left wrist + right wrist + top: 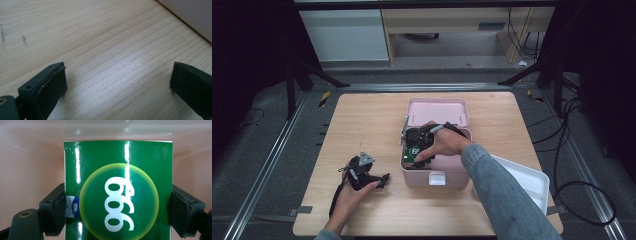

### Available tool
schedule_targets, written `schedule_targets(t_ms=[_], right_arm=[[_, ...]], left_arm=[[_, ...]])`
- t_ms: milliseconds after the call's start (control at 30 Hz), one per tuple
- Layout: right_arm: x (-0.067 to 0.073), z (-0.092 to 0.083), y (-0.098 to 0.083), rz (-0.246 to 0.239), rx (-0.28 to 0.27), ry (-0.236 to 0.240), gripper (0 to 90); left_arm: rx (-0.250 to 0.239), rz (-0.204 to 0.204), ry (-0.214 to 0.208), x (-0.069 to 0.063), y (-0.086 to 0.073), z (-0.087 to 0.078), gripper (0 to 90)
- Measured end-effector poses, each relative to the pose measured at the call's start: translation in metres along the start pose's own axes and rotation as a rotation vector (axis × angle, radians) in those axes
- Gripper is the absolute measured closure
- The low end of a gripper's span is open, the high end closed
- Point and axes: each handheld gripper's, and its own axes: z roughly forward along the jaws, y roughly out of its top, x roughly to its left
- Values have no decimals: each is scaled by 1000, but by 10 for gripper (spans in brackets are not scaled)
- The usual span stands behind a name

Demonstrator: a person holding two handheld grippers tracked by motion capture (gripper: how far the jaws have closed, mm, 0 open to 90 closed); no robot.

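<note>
A glossy green carton [118,195] printed with a white "999" in a yellow-green circle sits between the two black jaws of my right gripper [118,212], whose pads press on both its sides. It hangs inside the open pink box [30,165]. From above, the right gripper [416,149] and the green carton [414,152] are at the left end of the pink box [432,177], whose lid [437,106] is tipped back. My left gripper [382,179] rests on the wooden table [362,120] left of the box, jaws wide apart with bare wood between them [118,85].
A white tray [527,182] lies at the table's front right corner, partly under the sleeve. A corner of the pink box [192,15] stands just beyond the left gripper's jaws. Cables trail on the floor to the right.
</note>
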Motion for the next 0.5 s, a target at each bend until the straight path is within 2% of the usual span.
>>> schedule_targets(t_ms=[300, 500], right_arm=[[-1, 13, -5, 20, -8, 18, 168], [-1, 17, -6, 16, -3, 18, 166]], left_arm=[[0, 0, 0, 0, 0, 0, 0], [-1, 0, -1, 0, 0, 0, 0]])
